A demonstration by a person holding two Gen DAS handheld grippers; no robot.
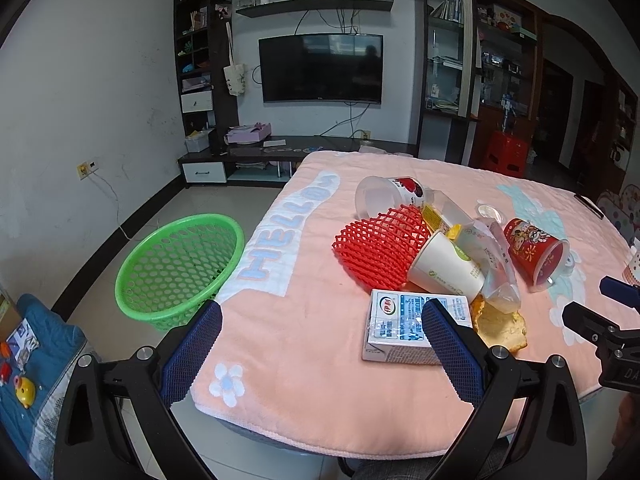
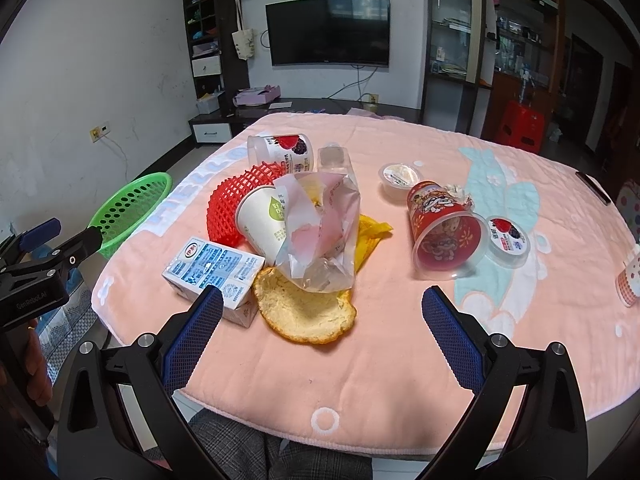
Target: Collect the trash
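Trash lies piled on the pink-covered table [image 1: 320, 312]: a white-and-blue milk carton [image 1: 404, 330] [image 2: 214, 270], a red foam net [image 1: 380, 250] [image 2: 232, 200], a white paper cup [image 1: 444, 268] [image 2: 262, 218], a clear plastic bag [image 2: 320, 232], an orange peel [image 2: 304, 314], a red plastic cup [image 1: 536, 254] [image 2: 444, 236] and a yogurt cup [image 1: 390, 196] [image 2: 282, 152]. A green basket [image 1: 180, 270] [image 2: 128, 212] stands left of the table. My left gripper [image 1: 322, 320] is open and empty, its right finger over the carton. My right gripper [image 2: 322, 308] is open and empty, near the peel.
Two small lidded tubs [image 2: 400, 176] [image 2: 508, 240] lie near the red cup. A patterned paper cup [image 2: 630, 284] sits at the table's right edge. A dark phone [image 2: 594, 188] lies far right. A blue cushion with toys [image 1: 36, 364] is low left. A TV unit stands behind.
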